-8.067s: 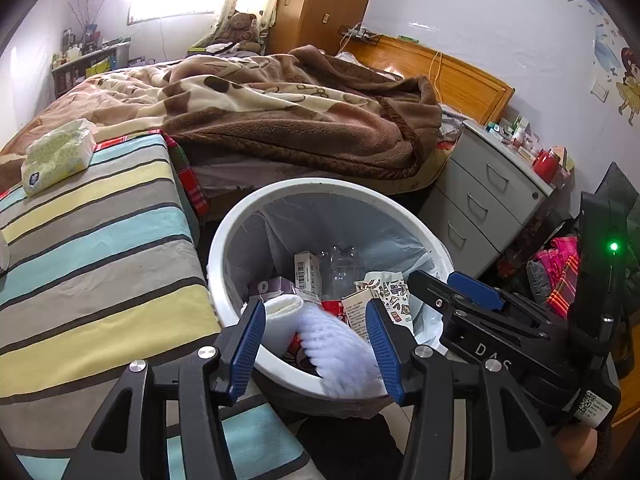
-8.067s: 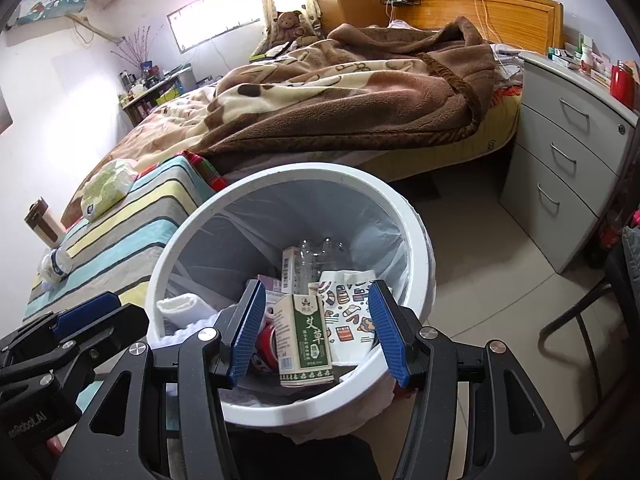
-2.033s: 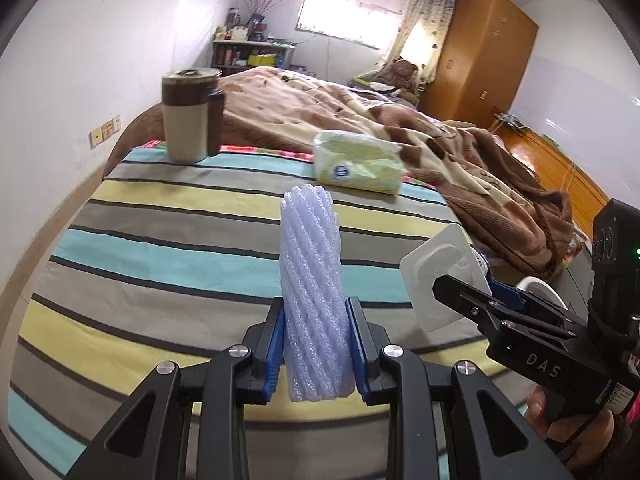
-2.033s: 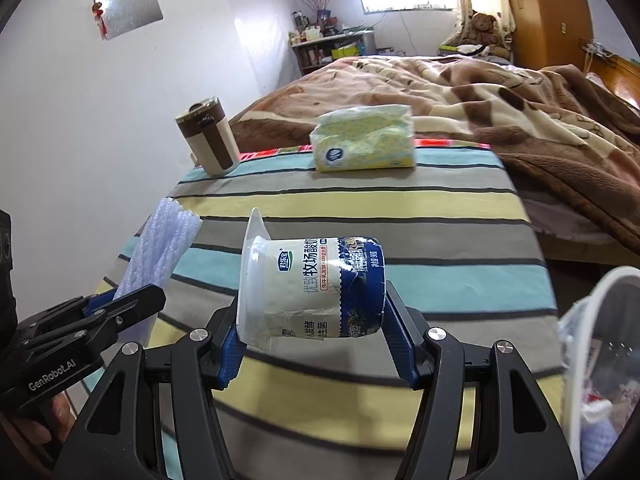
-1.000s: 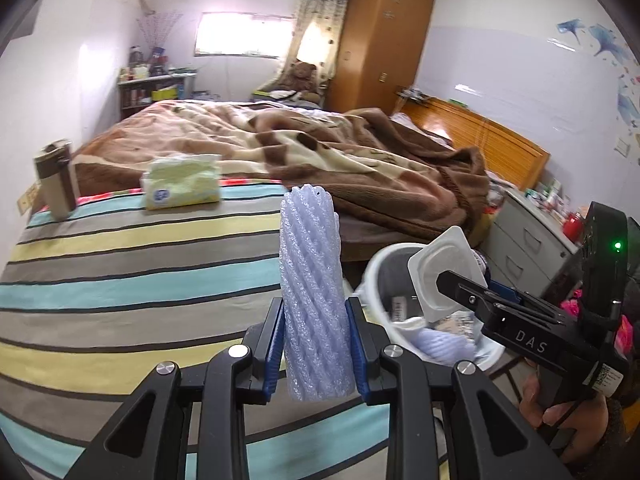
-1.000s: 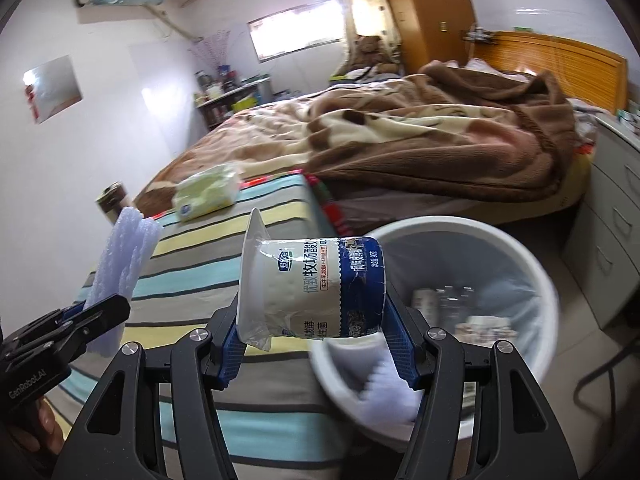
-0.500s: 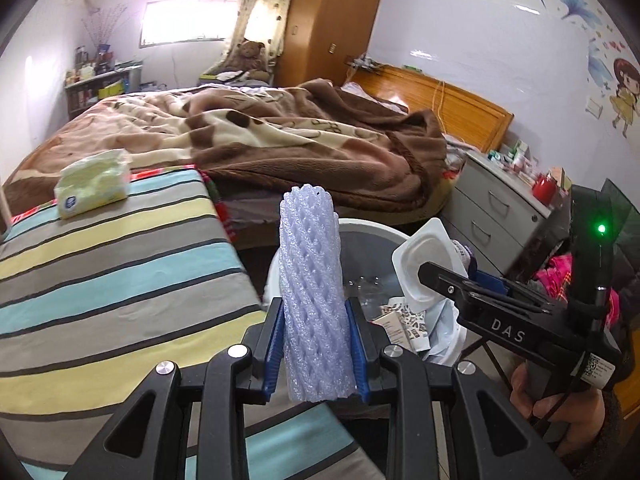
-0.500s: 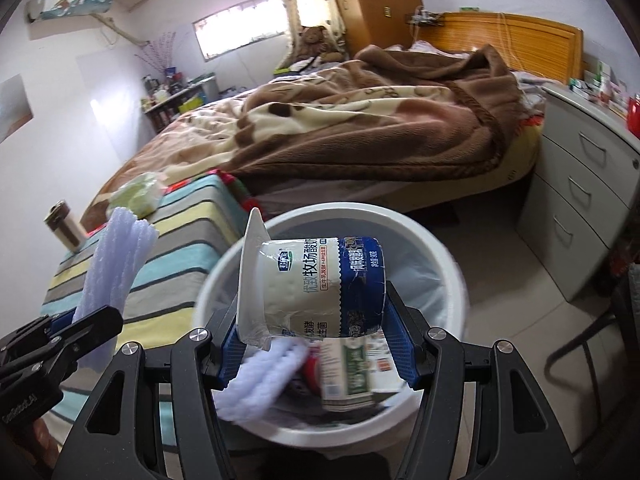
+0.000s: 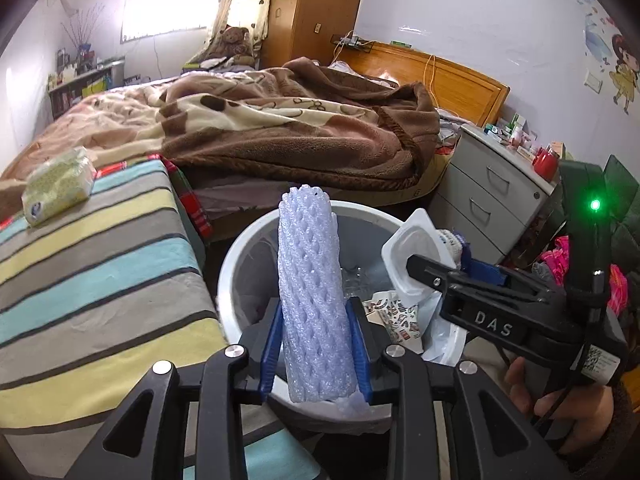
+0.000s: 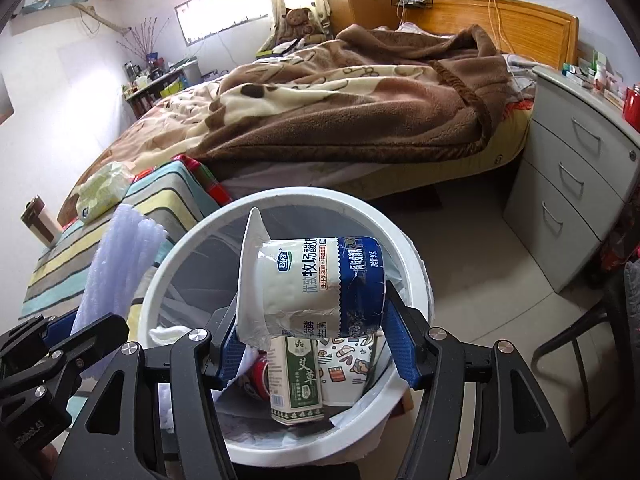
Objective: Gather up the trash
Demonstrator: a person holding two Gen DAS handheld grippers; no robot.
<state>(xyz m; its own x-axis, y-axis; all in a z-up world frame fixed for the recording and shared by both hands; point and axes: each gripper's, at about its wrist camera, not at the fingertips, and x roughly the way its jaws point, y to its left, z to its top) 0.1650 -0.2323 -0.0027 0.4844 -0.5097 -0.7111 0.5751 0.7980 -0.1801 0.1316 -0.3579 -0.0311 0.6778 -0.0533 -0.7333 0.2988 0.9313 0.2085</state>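
A white foam net sleeve [image 9: 312, 300] was held upright, clamped between the fingers of the left gripper [image 9: 315, 350], above the near rim of the white trash bin [image 10: 412, 256]. A crushed yogurt cup [image 10: 316, 288] was gripped sideways by the right gripper [image 10: 316, 346] over the bin, where a green carton [image 10: 298, 376] and what appeared to be printed wrappers lay. The striped tabletop [image 9: 92, 264] stood just beside the bin.

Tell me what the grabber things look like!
Both are black plastic, with bright blue pads inside the fingers and silver screws. The right gripper, seen from the left gripper, says "DAS" in white, glows a green light and has a white sticker. A bare hand holds it.
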